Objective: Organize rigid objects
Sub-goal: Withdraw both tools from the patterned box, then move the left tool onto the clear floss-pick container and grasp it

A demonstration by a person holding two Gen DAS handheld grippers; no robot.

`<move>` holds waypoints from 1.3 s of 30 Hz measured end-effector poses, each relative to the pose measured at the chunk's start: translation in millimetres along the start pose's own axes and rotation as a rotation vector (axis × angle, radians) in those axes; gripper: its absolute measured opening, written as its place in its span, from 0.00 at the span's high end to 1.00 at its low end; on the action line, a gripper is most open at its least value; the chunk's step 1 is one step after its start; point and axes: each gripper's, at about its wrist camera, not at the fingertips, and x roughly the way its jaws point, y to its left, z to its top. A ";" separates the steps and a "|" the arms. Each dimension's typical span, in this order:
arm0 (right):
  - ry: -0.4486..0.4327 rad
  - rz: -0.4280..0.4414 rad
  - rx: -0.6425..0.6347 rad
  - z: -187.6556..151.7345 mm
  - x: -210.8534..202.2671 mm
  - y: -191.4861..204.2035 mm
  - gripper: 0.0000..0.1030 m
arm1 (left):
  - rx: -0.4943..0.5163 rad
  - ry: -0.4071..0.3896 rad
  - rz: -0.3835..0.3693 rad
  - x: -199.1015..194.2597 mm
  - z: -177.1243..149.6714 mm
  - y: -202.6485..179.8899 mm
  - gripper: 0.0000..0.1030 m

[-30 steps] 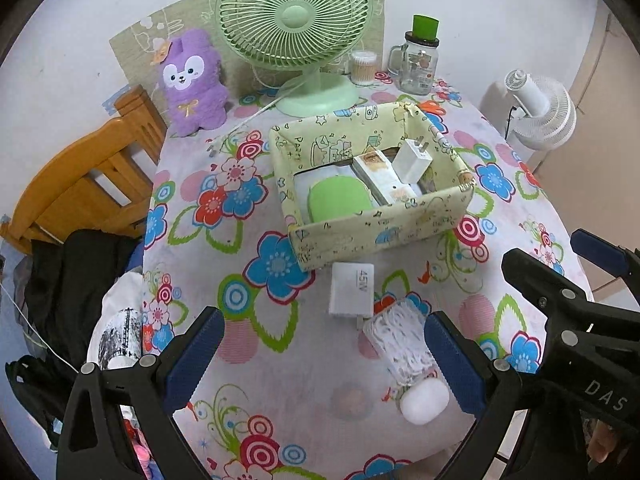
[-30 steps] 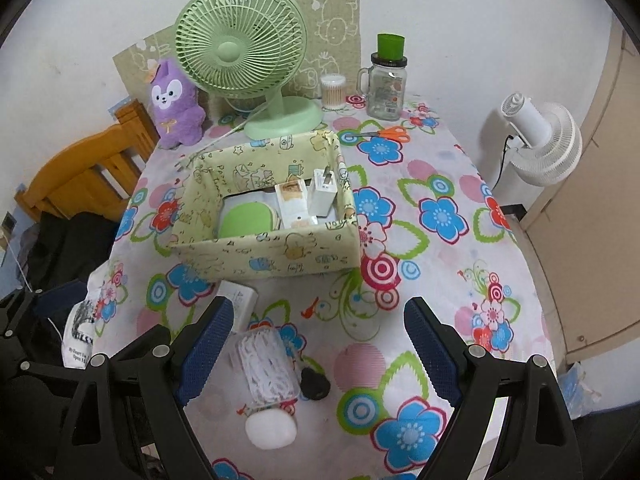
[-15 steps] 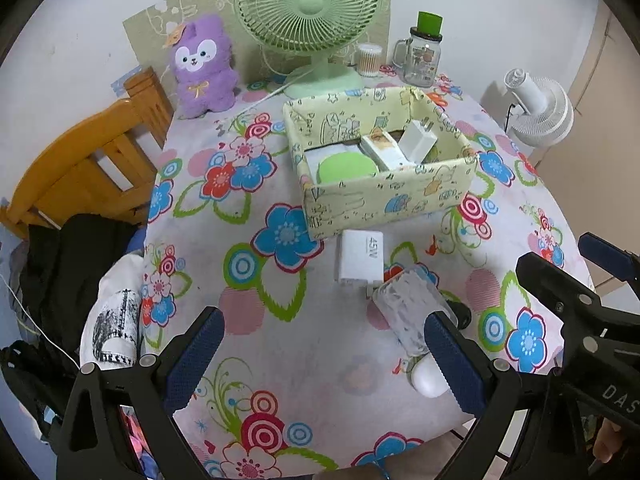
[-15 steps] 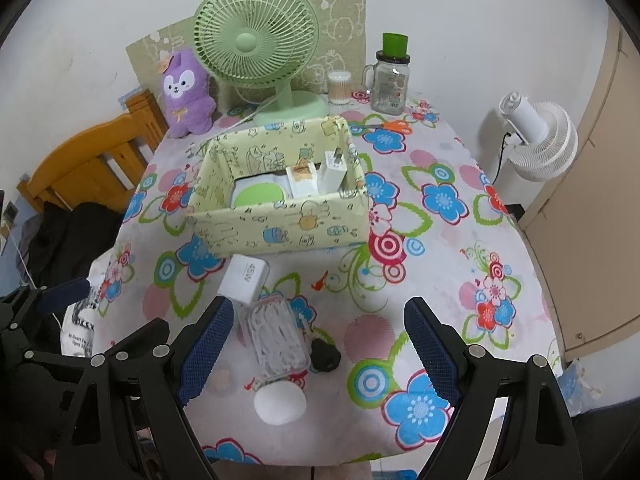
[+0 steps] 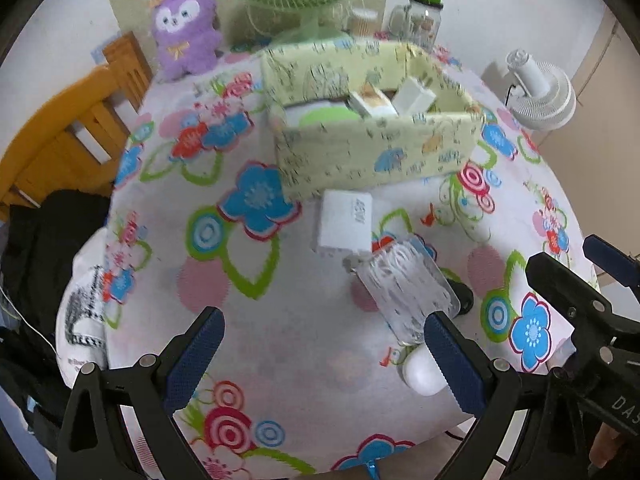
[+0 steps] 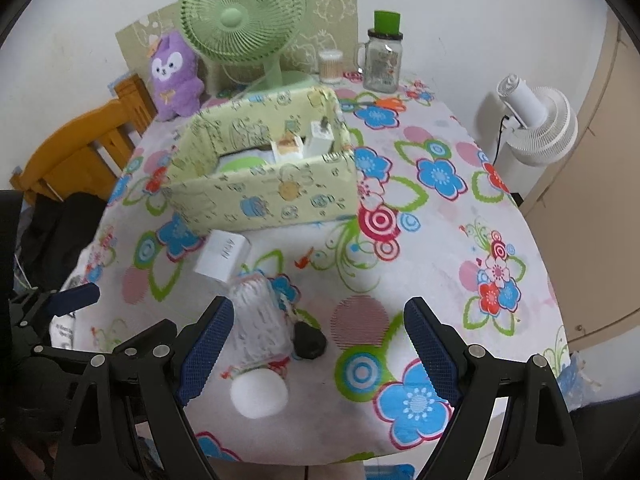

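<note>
1. The white 45W charger [image 5: 345, 220] lay flat on the flowered tablecloth [image 5: 256, 320], just in front of the near wall of the yellow-green patterned box [image 5: 376, 156] and touching or almost touching it.
2. Just near of the charger lay a clear bag of coiled white cable [image 5: 404, 292], its far end by the charger's near edge. A small black object [image 6: 308, 342] sat against the bag's right side, and a white rounded object [image 6: 259, 394] lay at its near end, close to the table edge.
3. Inside the box I could see a green round item [image 5: 328, 114], a white-and-tan packet [image 5: 374, 102] and a white plug adapter [image 5: 414, 96] leaning at the right end.
4. My left gripper [image 5: 320, 348] hung spread wide and empty over the near part of the table. In its view, its right finger [image 5: 454, 356] overlapped the bag's near end; I could not tell whether it touched.
5. My right gripper [image 6: 316, 340] was likewise released and held nothing, with the bag and the black object showing between its fingers.
6. At the far edge stood a green desk fan [image 6: 240, 24], a purple plush toy [image 6: 174, 76] to its left, and a cotton-swab jar [image 6: 331, 66] and a green-lidded glass mug [image 6: 382, 58] to its right.
7. A wooden chair [image 6: 80, 148] stood at the table's left, and a white floor fan [image 6: 536, 120] at the right.
</note>
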 end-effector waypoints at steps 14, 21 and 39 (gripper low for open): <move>0.057 0.010 -0.035 -1.0 30.8 -25.4 0.15 | -0.069 0.087 -0.023 38.6 -1.9 -31.5 0.02; 0.078 0.014 -0.045 3.1 44.4 -38.4 0.15 | -0.085 0.107 -0.020 53.2 3.3 -47.8 0.02; 0.156 0.051 -0.092 14.3 83.6 -45.1 0.15 | -0.200 0.171 0.009 90.8 5.0 -55.9 0.18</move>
